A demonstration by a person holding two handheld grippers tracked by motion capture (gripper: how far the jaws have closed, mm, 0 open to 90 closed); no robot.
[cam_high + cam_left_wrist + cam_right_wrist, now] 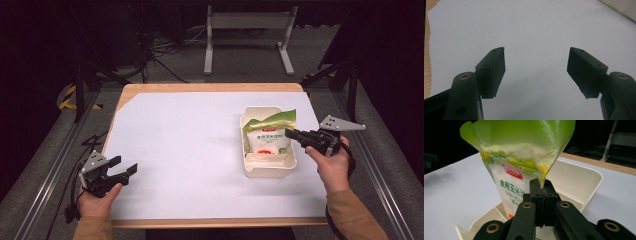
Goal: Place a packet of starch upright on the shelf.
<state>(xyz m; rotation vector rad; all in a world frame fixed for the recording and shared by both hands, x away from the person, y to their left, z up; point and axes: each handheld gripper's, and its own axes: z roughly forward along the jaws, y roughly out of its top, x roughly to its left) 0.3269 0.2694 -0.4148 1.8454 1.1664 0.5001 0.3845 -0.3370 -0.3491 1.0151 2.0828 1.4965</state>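
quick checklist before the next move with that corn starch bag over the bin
1. Right gripper grip on the corn starch bag: ok, jaws closed on the bag's edge.
2. Bag lined up with the cream bin: ok, its lower end sits inside the bin walls.
3. Bag fully settled on the bin floor: cannot tell, the bottom is hidden.
4. Bag sealed: cannot tell, the green top flares but no opening shows.
5. Left gripper out of the way: ok, jaws open over the white sheet, far from the bin.
6. Room in the bin: ok, nothing else visible inside.
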